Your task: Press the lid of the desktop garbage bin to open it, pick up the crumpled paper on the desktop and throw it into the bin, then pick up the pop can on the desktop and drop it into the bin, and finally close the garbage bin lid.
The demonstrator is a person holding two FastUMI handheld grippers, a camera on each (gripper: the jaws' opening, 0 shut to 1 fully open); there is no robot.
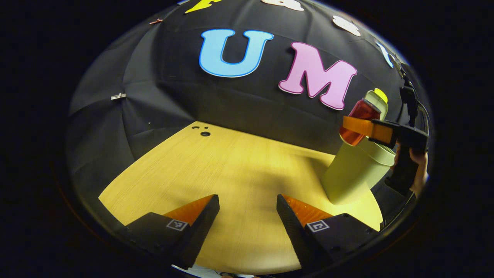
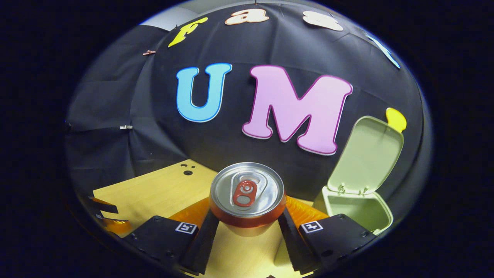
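Note:
In the right gripper view, a red pop can [image 2: 247, 193] with a silver top stands upright between my right gripper's [image 2: 247, 222] fingers, which are shut on its sides. The pale green bin [image 2: 380, 216] sits to the lower right, with its lid [image 2: 368, 154] swung up and open. From the left gripper view, the same can [image 1: 361, 112] hangs tilted over the bin [image 1: 347, 173], held by the right gripper [image 1: 355, 127] in a hand [image 1: 420, 170]. My left gripper [image 1: 247, 216] hovers low over the wooden table [image 1: 216, 170], open, with nothing between its fingers.
The table has small round holes [image 1: 205, 133] near its far left corner. Black cloth walls close off the back and left. The left gripper [image 2: 104, 216] shows at the far left edge of the right gripper view.

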